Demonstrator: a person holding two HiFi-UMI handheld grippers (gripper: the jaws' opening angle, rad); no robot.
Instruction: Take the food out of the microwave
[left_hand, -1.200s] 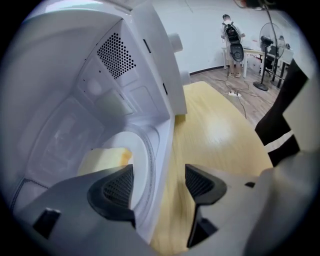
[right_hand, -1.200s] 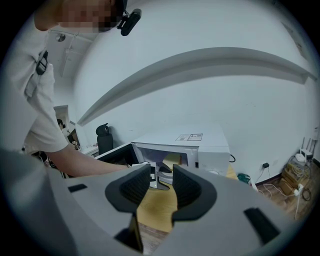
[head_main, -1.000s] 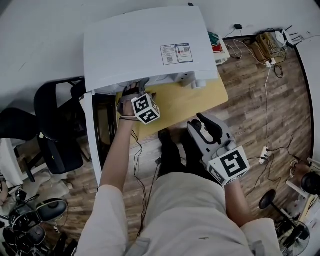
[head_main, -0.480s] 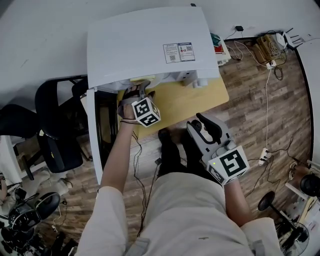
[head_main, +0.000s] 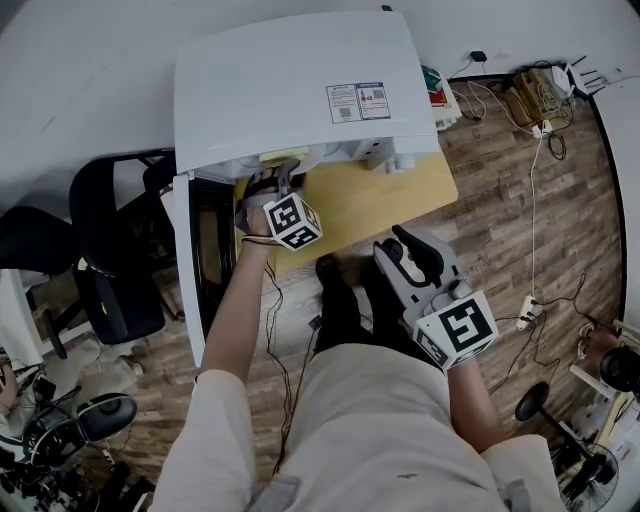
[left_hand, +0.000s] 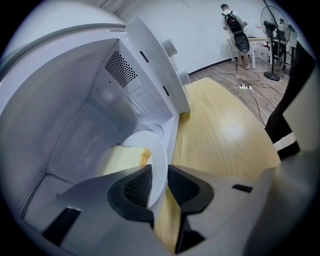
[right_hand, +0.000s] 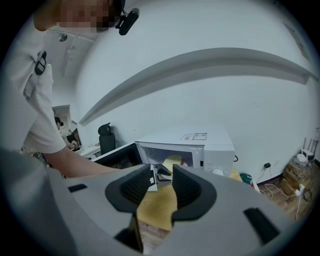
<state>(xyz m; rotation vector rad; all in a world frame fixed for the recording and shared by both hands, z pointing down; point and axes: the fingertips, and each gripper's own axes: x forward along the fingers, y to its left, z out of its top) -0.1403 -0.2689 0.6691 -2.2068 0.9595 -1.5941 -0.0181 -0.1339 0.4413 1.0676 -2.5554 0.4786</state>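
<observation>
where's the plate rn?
Left gripper view, lower centre: the plate of yellow food sits at the microwave mouth. The jaws of the left gripper have just been closing on its rim.

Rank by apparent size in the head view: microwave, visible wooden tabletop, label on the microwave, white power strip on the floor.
Largest to smallest:
microwave
wooden tabletop
label
power strip
The last two rank by look only: the label is nearer the camera.

light: soft, even — indoor | edges: fisheye, vignetted | close parts blurred
</observation>
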